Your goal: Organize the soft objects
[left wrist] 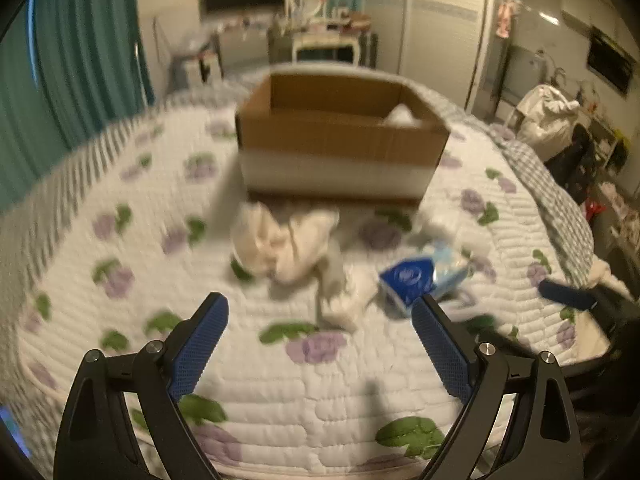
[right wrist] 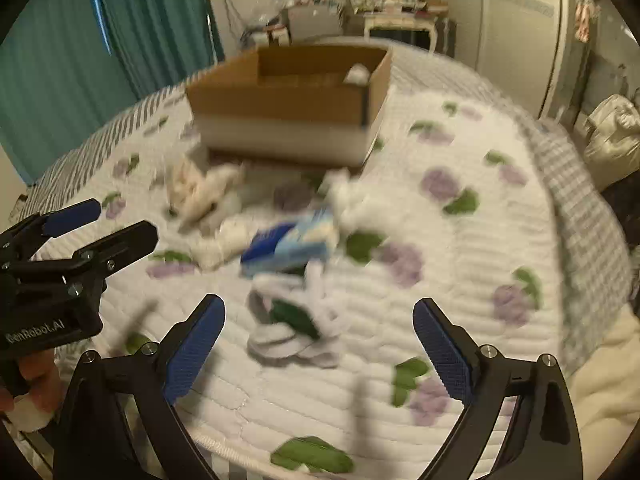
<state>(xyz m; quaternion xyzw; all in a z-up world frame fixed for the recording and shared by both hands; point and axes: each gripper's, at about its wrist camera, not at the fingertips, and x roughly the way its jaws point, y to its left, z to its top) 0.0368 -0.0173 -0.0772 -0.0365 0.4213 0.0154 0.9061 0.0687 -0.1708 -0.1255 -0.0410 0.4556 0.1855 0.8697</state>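
Observation:
A cardboard box [left wrist: 340,136] stands on the bed, with one white soft item [left wrist: 402,115] inside at its right corner; the box also shows in the right wrist view [right wrist: 288,104]. In front of it lie a cream crumpled cloth [left wrist: 280,244], a white sock [left wrist: 344,296] and a blue tissue pack [left wrist: 420,276]. In the right wrist view the blue pack [right wrist: 292,244] lies mid-bed with a white-grey sock [right wrist: 292,328] nearest. My left gripper [left wrist: 320,320] is open and empty, above the quilt. My right gripper [right wrist: 319,320] is open and empty over the white-grey sock.
The bed has a white floral quilt [left wrist: 320,392] with a checked edge. Teal curtains [left wrist: 80,60] hang at the left. A dressing table [left wrist: 320,40] and TV stand beyond the bed. The left gripper [right wrist: 84,236] shows at the left of the right wrist view.

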